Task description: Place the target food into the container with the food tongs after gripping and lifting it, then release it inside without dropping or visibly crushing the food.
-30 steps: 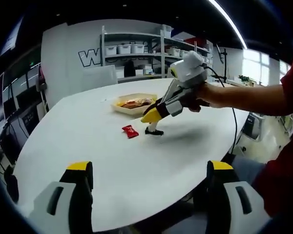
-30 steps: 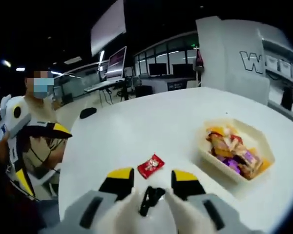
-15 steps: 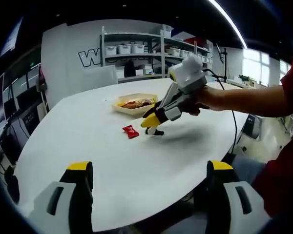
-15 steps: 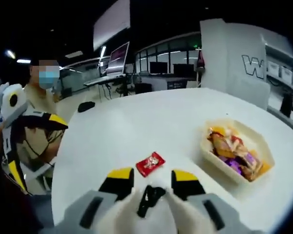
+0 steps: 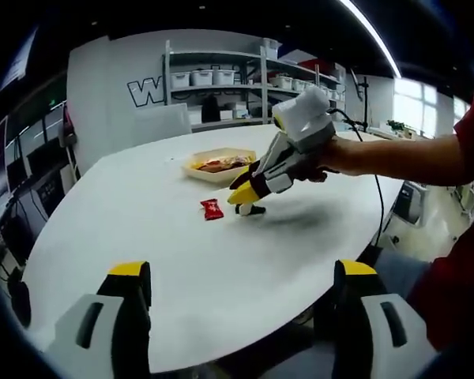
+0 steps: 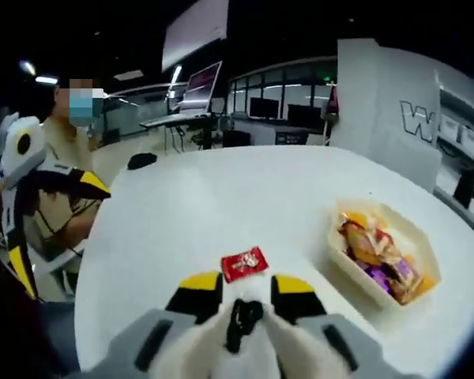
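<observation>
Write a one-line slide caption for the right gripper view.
Right gripper holding food tongs just short of a red snack packet, with the filled container on the white table.

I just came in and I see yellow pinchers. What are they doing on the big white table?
A person holds a gripper in each hand. The right gripper is clamped on black food tongs, with the tong tips close to a red candy packet lying on the white table. A tray of wrapped snacks waits nearby, apart from the packet. The left gripper hangs open near the table's edge, holding nothing. The packet is not picked up yet.
</observation>
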### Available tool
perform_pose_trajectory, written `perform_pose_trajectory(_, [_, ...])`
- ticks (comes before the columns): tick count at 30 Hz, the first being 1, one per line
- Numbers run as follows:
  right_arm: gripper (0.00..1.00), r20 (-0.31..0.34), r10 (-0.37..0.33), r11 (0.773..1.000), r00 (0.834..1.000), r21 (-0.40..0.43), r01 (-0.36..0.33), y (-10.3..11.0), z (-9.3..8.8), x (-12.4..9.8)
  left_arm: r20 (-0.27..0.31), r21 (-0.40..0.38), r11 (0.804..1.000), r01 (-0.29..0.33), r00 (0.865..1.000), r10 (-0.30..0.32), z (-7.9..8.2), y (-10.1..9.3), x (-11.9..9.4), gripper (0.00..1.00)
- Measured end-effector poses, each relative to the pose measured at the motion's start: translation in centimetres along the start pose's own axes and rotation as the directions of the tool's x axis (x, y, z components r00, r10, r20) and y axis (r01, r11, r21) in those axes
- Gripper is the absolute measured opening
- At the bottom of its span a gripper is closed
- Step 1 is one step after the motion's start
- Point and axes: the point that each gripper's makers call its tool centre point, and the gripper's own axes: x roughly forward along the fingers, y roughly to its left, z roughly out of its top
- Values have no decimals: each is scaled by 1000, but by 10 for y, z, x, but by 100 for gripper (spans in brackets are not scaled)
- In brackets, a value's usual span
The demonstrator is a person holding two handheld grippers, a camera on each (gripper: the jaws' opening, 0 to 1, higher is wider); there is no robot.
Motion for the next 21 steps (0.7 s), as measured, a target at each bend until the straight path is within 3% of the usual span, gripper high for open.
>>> perform_pose_trajectory(9, [15, -4, -2, 996, 1000, 86, 2, -5, 2, -1, -23, 18, 1000, 3, 1000, -3, -2, 1, -2, 94])
perform_pose_trajectory(21, [15, 69, 3, 996, 998, 85, -9, -8, 30, -19, 6, -46, 999, -7, 1000, 8, 7, -2, -2, 99])
